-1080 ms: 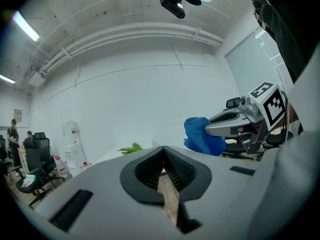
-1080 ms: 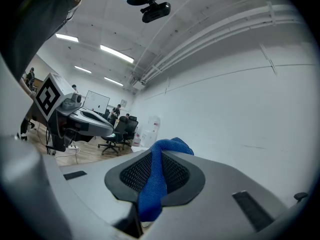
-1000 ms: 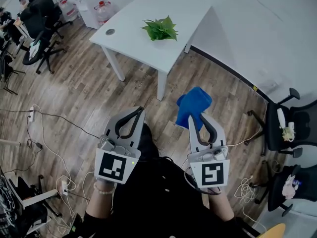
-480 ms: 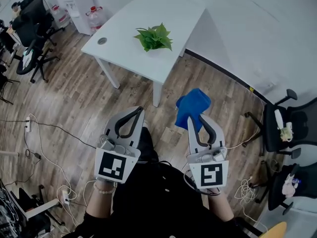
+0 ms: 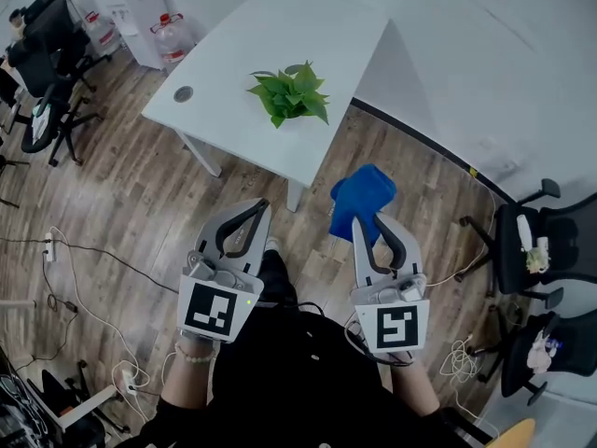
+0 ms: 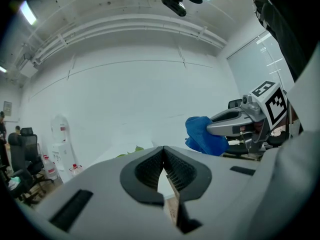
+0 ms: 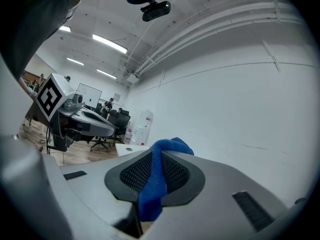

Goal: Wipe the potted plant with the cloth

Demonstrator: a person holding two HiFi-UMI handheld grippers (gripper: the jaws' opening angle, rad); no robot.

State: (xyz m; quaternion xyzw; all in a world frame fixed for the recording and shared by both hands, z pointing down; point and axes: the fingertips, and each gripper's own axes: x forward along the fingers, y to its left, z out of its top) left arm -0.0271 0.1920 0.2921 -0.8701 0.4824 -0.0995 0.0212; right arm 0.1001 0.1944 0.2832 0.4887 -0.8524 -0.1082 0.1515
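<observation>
Head view: shows potted plant (image 5: pixel 289 92) upright on white table (image 5: pixel 224 77); blue cloth (image 5: pixel 361 197) bunched, well short of it.
Left gripper view: shows left gripper (image 6: pixel 163 151) fully closed, nothing between jaws.
Right gripper view: shows right gripper (image 7: pixel 159 156) clamped on cloth.

Bright even ceiling strip lights (image 7: pixel 109 43), soft shadows, fisheye bending, dark vignetted corners, sharp

A white table (image 5: pixel 308 35) stands on a wood floor (image 5: pixel 140 194). A plant (image 5: pixel 289 93) sits near the table's front edge. Cables (image 5: pixel 131 378) lie on the floor.
</observation>
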